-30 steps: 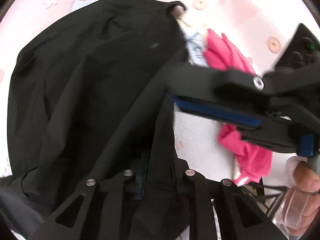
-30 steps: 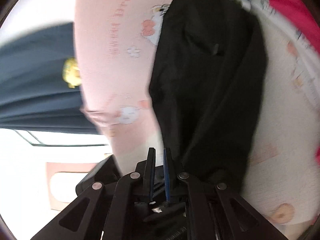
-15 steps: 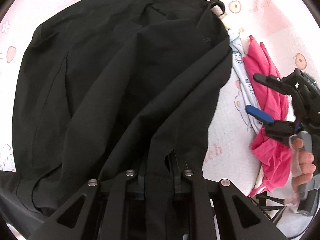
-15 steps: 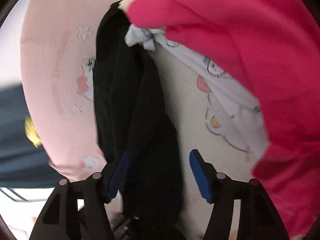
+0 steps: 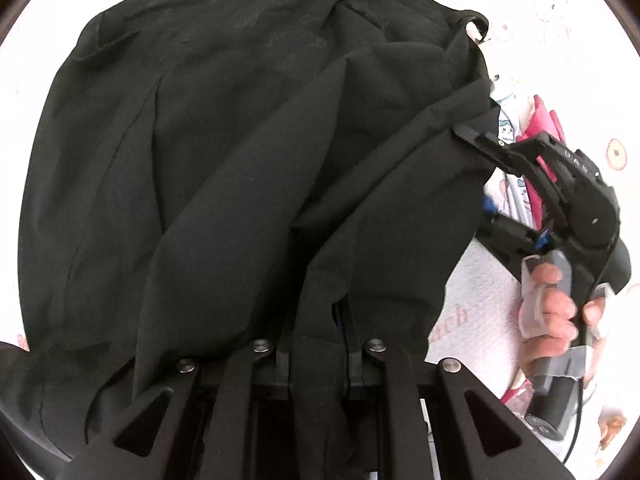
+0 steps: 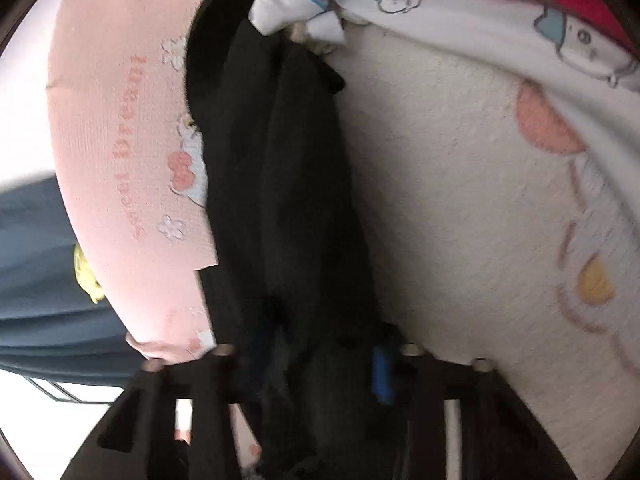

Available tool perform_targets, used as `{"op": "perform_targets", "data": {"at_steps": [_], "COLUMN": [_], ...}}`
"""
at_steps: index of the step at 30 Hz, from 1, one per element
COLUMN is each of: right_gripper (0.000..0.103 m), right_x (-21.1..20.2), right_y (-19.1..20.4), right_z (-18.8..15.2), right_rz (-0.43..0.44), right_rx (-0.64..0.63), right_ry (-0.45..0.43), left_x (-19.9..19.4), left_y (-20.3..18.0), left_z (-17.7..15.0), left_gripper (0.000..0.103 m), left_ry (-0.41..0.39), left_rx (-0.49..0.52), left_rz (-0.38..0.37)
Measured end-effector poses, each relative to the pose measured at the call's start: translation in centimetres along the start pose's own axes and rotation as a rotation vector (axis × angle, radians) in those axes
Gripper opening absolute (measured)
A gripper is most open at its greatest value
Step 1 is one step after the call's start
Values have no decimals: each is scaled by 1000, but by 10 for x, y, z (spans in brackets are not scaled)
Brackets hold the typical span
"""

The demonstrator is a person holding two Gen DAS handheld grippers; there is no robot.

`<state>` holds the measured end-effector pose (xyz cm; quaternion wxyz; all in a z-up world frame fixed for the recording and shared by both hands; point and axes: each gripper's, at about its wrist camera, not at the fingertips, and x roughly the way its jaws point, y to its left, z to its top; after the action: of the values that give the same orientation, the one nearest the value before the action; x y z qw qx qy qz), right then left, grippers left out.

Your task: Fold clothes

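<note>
Black garment (image 5: 248, 152) spread on pink sheet (image 6: 120, 160), fills frame. L gripper (image 5: 316, 344) clamped on its hem at 6 o'clock. R gripper (image 5: 476, 172) at 3 o'clock, jaws closing w/ garment edge between them.

The left hand-held gripper (image 5: 316, 344) points steeply downward, its jaws clamped close together with black cloth pinched between them. The right hand-held gripper (image 5: 476, 168) reaches in from the right side of the left wrist view, one finger lying over the cloth's edge and the other beneath it; its jaws are closing, with a fold of the cloth between them. The person's right hand (image 5: 556, 312) wraps the gripper's handle, fingers curled around the trigger bar.
</note>
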<state>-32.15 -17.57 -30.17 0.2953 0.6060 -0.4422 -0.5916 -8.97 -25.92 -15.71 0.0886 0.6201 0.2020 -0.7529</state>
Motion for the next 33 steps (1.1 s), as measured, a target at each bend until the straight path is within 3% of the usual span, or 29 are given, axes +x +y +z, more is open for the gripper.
{"op": "perform_targets", "data": {"at_steps": [2,6,11,14,18,23,25,27,28,30,33], "right_gripper": [21,19,19,19,19,20,20,20,19,19,19], "right_x": [-4,-13,-28,-36,-31,-12,-12,-12,-10,-7,-4], "right_y": [12,49,109,135,146,123,110,100,98,97,100], "right_z": [-8,-23,-43,-47,-62,-64,-58,-53,-52,-51,-51], "right_rz": [19,66,69,94,54,-27,-50,-24,-2,21,22], "right_rx": [-43,-162,-340,-404,-449,-425,-418,-400,-385,-373,-389], "right_ry": [-8,9,12,24,49,57,61,74,78,84,110], "left_x": [-5,-20,-33,-59,-73,-68,-74,-90,-95,-103,-99], "left_y": [2,-1,-51,-53,-40,-30,-31,-36,-42,-55,-67], "left_z": [-1,-3,22,20,30,43,46,55,57,64,79], "left_gripper": [13,13,12,12,12,12,12,12,13,13,14], "left_ry": [-6,-27,-61,-117,-144,-87,-111,-149,-158,-170,-145], "left_rx": [9,17,22,23,-6,-84,-98,-100,-95,-77,-50], "left_rz": [25,56,81,102,142,103,11,-111,-138,-162,-138]}}
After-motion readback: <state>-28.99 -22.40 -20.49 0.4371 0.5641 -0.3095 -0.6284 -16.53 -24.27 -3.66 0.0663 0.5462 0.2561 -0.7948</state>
